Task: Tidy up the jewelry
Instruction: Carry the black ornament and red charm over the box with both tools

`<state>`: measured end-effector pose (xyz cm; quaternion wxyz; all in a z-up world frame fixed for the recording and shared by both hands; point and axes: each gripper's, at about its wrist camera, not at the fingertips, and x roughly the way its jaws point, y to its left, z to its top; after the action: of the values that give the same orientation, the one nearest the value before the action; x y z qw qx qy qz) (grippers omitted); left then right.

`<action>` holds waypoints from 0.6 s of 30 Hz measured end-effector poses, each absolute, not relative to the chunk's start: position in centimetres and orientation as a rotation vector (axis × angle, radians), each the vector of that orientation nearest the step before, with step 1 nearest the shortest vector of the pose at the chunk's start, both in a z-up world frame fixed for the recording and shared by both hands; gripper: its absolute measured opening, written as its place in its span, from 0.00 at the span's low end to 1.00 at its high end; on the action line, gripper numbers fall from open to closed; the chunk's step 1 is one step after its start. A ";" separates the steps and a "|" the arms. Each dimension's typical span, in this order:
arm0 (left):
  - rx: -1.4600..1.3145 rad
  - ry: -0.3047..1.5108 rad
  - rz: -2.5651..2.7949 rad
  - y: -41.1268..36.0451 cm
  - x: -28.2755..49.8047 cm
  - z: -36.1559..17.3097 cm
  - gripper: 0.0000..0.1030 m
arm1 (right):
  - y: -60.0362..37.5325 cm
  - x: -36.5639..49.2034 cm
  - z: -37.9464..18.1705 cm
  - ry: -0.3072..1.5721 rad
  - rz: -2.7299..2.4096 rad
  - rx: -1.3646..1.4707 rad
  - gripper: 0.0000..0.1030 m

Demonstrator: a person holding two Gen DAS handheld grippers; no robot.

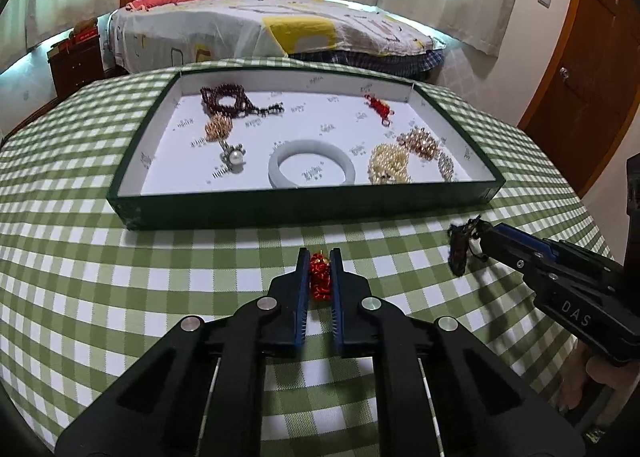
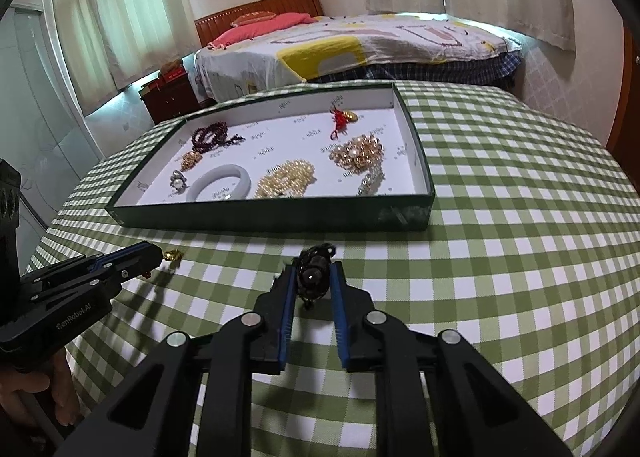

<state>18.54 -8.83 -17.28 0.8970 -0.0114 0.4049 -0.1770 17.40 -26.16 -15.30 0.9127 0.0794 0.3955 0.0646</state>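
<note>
Both grippers closed on small jewelry in front of the tray.
Left gripper [image 1: 319, 277] is clamped on a red charm [image 1: 320, 276], right gripper [image 2: 316, 277] on a dark beaded piece [image 2: 313, 275]; loose dangling ends may be snagged on the tray [image 1: 304, 209] wall, or slip out, during transfer.

hidden: red charm [image 1: 320, 282] sides, behind jaws | cut off: bed [image 1: 260, 29] headboard

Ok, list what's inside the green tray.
Green tray holds a dark bead bracelet, pale bangle, pearl ring, red charm and gold-pearl clusters. Nothing visible beneath the clusters.
</note>
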 end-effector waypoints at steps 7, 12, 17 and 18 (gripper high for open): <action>-0.027 0.813 -0.361 -8.3 18.0 -16.5 0.10 | -25.7 17.1 -15.0 0.811 0.131 0.148 0.17; -0.033 0.803 -0.357 -7.9 17.7 -16.1 0.10 | -25.5 16.6 -14.4 0.789 0.129 0.139 0.17; -0.036 0.777 -0.356 -7.7 17.4 -15.2 0.10 | -25.3 16.2 -13.3 0.761 0.131 0.132 0.17; -0.036 0.772 -0.357 -7.7 17.3 -15.0 0.10 | -25.2 16.1 -13.2 0.757 0.132 0.132 0.17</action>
<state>17.28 -7.73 -15.04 0.9108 -0.0174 0.3745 -0.1732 16.13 -25.23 -13.16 0.9250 0.0643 0.3689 0.0642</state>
